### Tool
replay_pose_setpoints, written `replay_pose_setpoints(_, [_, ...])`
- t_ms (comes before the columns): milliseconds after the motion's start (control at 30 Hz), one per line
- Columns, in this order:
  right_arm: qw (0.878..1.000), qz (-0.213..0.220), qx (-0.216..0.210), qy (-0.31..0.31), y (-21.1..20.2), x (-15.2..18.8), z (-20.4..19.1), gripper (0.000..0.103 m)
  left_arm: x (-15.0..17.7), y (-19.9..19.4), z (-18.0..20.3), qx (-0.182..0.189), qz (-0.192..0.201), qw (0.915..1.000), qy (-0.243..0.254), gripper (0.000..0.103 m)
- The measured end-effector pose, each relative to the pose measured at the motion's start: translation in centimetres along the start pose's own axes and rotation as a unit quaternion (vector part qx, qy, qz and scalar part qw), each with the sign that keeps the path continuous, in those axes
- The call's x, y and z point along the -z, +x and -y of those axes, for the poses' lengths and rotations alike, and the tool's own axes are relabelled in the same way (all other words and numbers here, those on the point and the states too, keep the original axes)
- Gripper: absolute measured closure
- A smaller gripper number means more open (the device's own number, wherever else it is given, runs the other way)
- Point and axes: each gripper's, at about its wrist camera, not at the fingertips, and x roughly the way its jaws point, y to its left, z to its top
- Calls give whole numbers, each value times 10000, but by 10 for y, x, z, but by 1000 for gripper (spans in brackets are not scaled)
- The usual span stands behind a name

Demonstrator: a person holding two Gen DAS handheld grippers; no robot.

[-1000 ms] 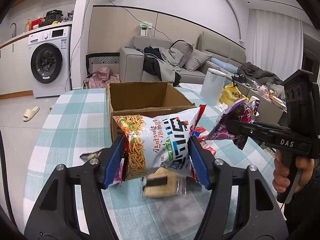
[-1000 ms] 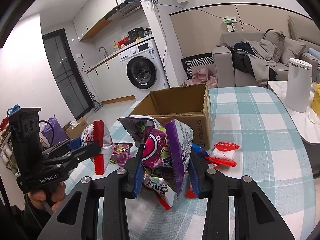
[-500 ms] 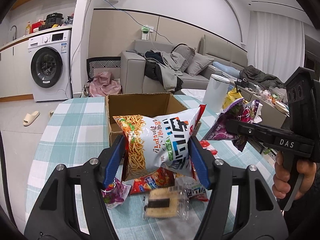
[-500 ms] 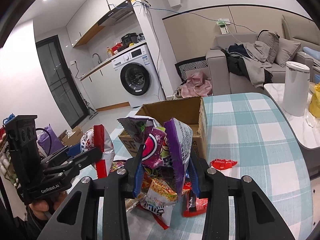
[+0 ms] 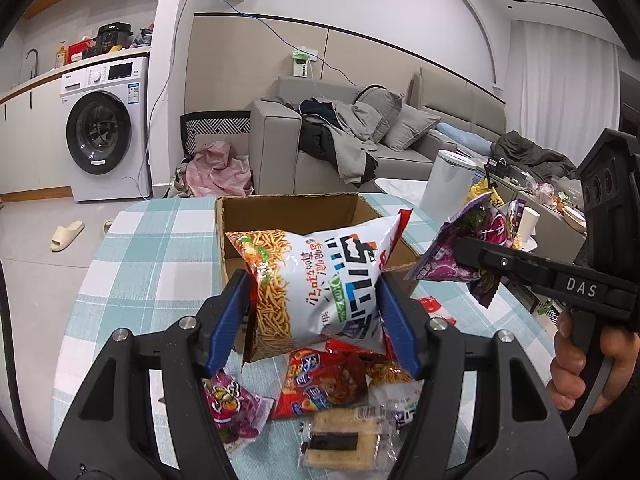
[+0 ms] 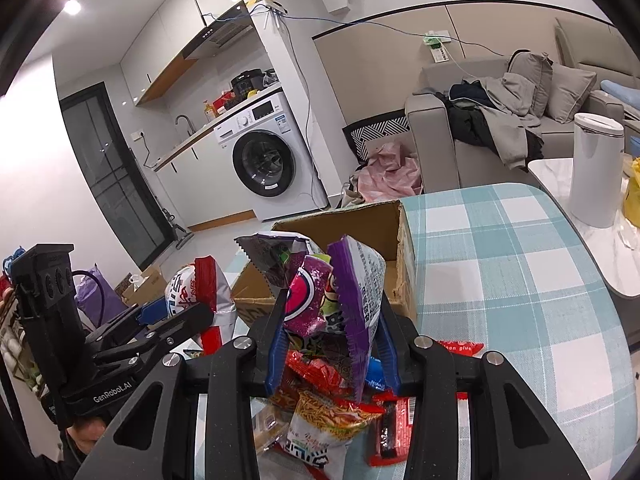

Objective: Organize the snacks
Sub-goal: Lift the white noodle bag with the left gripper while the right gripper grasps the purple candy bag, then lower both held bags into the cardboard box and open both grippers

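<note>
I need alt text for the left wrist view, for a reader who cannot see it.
The left tool grips a white noodle snack bag above a checked tablecloth, in front of an open cardboard box. At the right, the right tool holds a purple snack bag; more snack packets lie below.

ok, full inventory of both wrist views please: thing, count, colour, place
noodle snack bag: 1, white and orange, held in the air before the box
purple snack bag: 1, purple, held in the air near the box
cardboard box: 1, brown, open, on the table
table: 1, teal and white check cloth
loose snack packets: several, mostly red, on the table under the grippers
white bin: 1, beyond the table
washing machine: 1, white, background
sofa: 1, grey, clothes on it
left hand-held gripper: shut on noodle snack bag
right hand-held gripper: shut on purple snack bag
</note>
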Motion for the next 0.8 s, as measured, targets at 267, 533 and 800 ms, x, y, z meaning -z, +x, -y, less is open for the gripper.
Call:
replay_pose_setpoints(267, [9999, -54, 16, 90, 21, -11, 6, 64, -10, 28, -9, -62, -54, 9999, -65, 41])
replay_pose_setpoints(533, [9998, -164, 13, 72, 46, -21, 5, 64, -25, 51, -20, -134, -15, 9998, -132, 41])
replay_pose_setpoints(800, [9993, -353, -42, 57, 70, -24, 3, 64, -35, 75, -32, -159, -71, 9997, -198, 41])
